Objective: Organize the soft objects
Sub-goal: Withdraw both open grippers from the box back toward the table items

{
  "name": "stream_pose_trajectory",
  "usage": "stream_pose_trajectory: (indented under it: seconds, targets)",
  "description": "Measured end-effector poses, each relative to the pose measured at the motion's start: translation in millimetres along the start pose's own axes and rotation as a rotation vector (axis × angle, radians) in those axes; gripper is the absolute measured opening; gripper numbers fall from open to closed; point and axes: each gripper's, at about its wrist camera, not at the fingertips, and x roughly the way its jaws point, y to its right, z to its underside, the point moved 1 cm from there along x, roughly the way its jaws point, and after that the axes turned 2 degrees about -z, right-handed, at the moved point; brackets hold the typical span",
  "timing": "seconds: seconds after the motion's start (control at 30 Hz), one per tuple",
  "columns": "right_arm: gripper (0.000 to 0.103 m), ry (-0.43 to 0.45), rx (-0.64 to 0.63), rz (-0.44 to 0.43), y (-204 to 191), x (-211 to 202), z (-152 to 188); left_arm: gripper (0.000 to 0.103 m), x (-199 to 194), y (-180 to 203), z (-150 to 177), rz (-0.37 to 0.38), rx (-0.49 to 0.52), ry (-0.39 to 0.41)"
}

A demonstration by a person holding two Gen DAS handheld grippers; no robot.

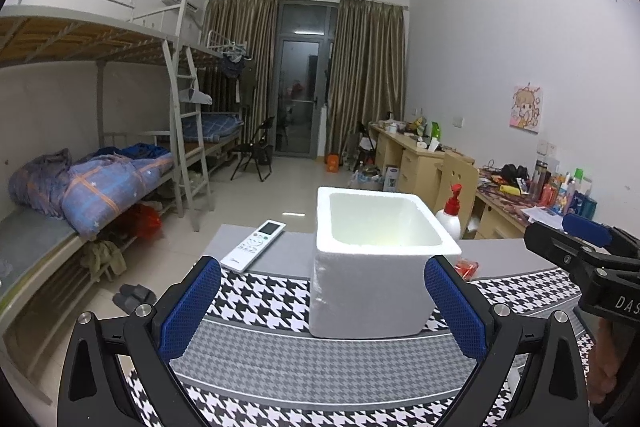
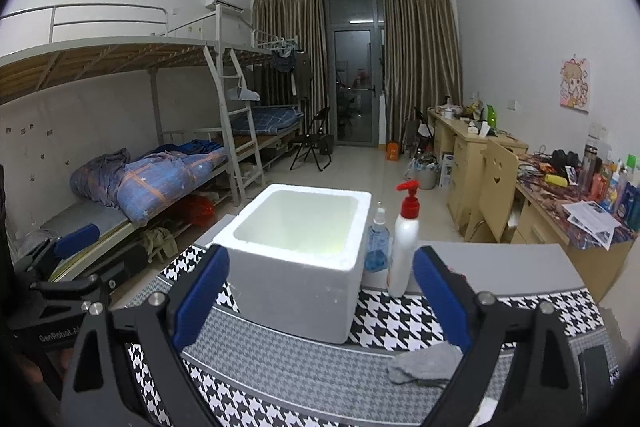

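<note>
Right up front in the right wrist view we've got a grey cloth (image 2: 426, 367), crumpled on the houndstooth mat (image 2: 320, 379) just inside the right-hand finger of our right gripper (image 2: 320, 301). That's the soft thing we're after, as far as we can tell. Its jaws are spread wide with nothing between them, which makes sense if we're lining up for a grab and want room to come down over floppy fabric.

Our left gripper (image 1: 322, 307) is released too, jaws wide and empty, pointed straight at the foam box (image 1: 376, 267). That box sits open-topped in the middle of the tabletop (image 1: 508, 259), on the far band of the mat, and looks empty from both views. We reckon it's parked there as the drop spot: dead centre, so either hand can reach it.

Harder bits are pushed to the edges. A remote (image 1: 254, 245) lies left of the box, a pump bottle (image 2: 404, 247) and a small blue bottle (image 2: 377, 247) stand just beside its right wall, and something red (image 1: 467, 267) peeks out behind that corner; we can't tell what it is. Those two bottles are close enough to tip if we swing the cloth in carelessly.

Nothing's in the box yet, so we'd call this the very start.
</note>
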Motion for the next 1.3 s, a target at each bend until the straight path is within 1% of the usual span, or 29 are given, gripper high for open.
stream_pose_trajectory:
  seconds: [0.07,0.27,0.43,0.53,0.63,0.73,0.93,1.13,1.3]
  targets:
    - [0.095,0.004,0.000,0.012,2.2,-4.4,3.0,0.102,-3.0,2.8,1.9,0.010,0.008,-0.001]
    - [0.095,0.027,0.038,0.011,9.8,-21.1,14.5,0.102,-18.4,18.5,11.8,0.039,0.062,0.037]
    - [0.096,0.038,0.036,0.030,13.7,-36.0,23.7,0.102,-25.2,28.6,20.5,0.065,0.075,0.042]
    - [0.096,0.052,0.039,0.045,15.5,-47.3,30.4,0.102,-31.0,32.9,24.2,0.072,0.081,0.052]
    - [0.096,0.066,0.026,0.085,16.8,-56.1,35.7,0.102,-36.8,34.7,26.8,0.081,0.072,0.065]
    - [0.096,0.072,0.017,0.104,17.1,-62.9,42.3,0.102,-41.5,38.0,30.7,0.084,0.086,0.074]
    - [0.096,0.086,0.024,0.118,18.4,-76.2,57.2,0.102,-44.5,43.5,41.4,0.106,0.088,0.059]
    - [0.096,0.090,0.040,0.135,24.0,-88.9,71.7,0.102,-53.0,51.8,51.2,0.144,0.100,0.067]
    - [0.096,0.090,0.049,0.166,28.8,-94.8,79.7,0.102,-55.1,61.1,58.5,0.166,0.116,0.067]
